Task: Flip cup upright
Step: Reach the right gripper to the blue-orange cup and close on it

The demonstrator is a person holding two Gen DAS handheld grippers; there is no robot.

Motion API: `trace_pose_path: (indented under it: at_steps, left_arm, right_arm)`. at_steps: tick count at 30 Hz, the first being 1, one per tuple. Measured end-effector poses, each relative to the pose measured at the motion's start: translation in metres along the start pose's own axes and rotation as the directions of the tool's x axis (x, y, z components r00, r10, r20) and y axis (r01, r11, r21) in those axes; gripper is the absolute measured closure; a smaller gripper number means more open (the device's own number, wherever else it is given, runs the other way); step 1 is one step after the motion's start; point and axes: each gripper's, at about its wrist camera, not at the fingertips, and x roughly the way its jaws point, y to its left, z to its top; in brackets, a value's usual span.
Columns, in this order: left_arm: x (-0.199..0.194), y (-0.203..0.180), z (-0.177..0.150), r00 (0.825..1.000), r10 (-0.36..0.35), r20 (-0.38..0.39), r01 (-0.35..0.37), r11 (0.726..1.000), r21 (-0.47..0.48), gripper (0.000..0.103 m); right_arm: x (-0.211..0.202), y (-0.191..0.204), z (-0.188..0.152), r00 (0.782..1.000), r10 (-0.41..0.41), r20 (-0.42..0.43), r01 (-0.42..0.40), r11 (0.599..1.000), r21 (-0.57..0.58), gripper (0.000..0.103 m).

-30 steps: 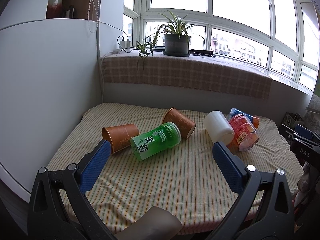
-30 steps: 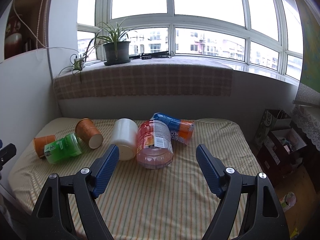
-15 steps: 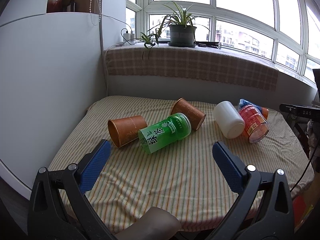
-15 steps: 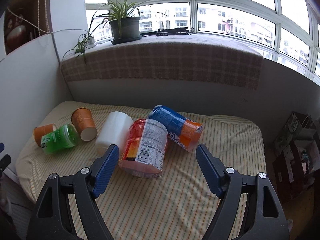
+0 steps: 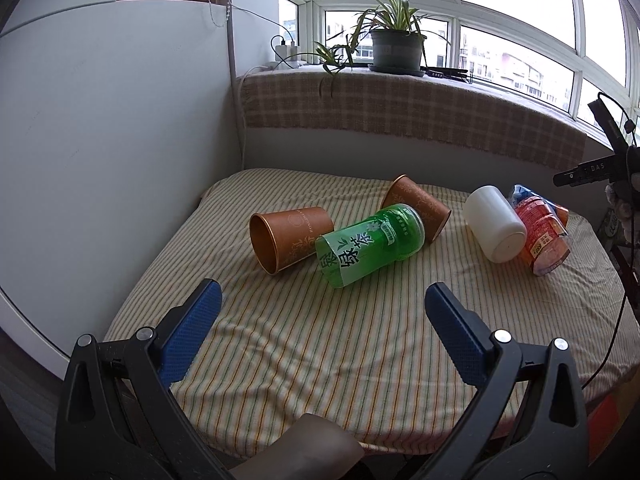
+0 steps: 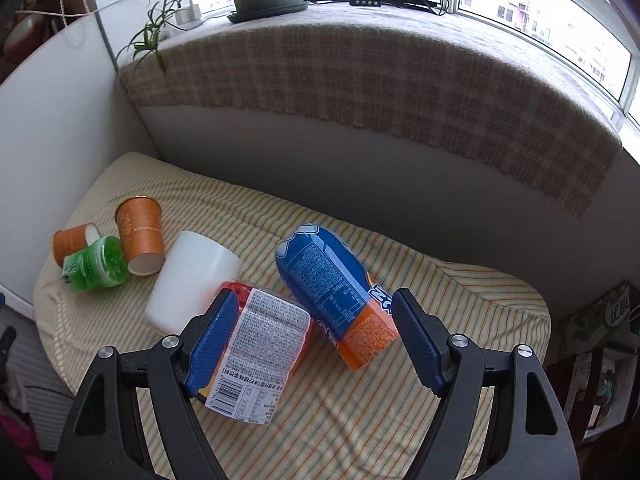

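Note:
Several cups lie on their sides on a striped cloth table [image 5: 320,352]. A brown paper cup [image 5: 288,237] lies with its mouth toward me, touching a green cup [image 5: 370,246]. A second brown cup [image 5: 416,206] lies behind it. A white cup [image 5: 495,229] and a red cup [image 5: 542,236] lie at the right. My left gripper [image 5: 322,312] is open and empty, short of the green cup. My right gripper [image 6: 314,334] is open, low over the red cup [image 6: 256,344] and the blue-orange cup [image 6: 336,292]. The white cup [image 6: 192,280] lies to their left.
A white wall panel [image 5: 100,140] borders the table's left side. A checked cloth covers the windowsill [image 5: 400,108], where a potted plant [image 5: 396,46] stands. Boxes and clutter [image 6: 600,352] sit on the floor right of the table. A black stand [image 5: 616,168] rises at the right edge.
My right gripper has moved forward and down, so the red and blue-orange cups now lie between its fingers. My left gripper has come slightly closer to the green and brown cups.

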Motion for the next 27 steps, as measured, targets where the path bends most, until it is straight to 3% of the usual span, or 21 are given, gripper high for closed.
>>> trace_pose_path:
  at_steps: [2, 8, 27]
  left_arm:
    - [0.002, 0.005, 0.0, 1.0, 0.013, -0.007, -0.013, 1.0, -0.009, 0.0]
    - [0.011, 0.013, 0.0, 0.999, 0.038, -0.029, -0.039, 0.999, -0.025, 0.0]
    - [0.031, 0.016, 0.001, 0.995, 0.07, -0.071, -0.073, 0.997, -0.036, 0.0]
  right_arm:
    - [0.015, -0.004, 0.007, 0.999, 0.0, -0.039, 0.0, 1.0, 0.003, 0.031]
    - [0.049, -0.013, 0.02, 0.992, 0.027, -0.121, -0.027, 1.0, 0.003, 0.031]
    - [0.108, -0.013, 0.036, 0.968, 0.068, -0.241, -0.085, 0.994, -0.061, 0.034]
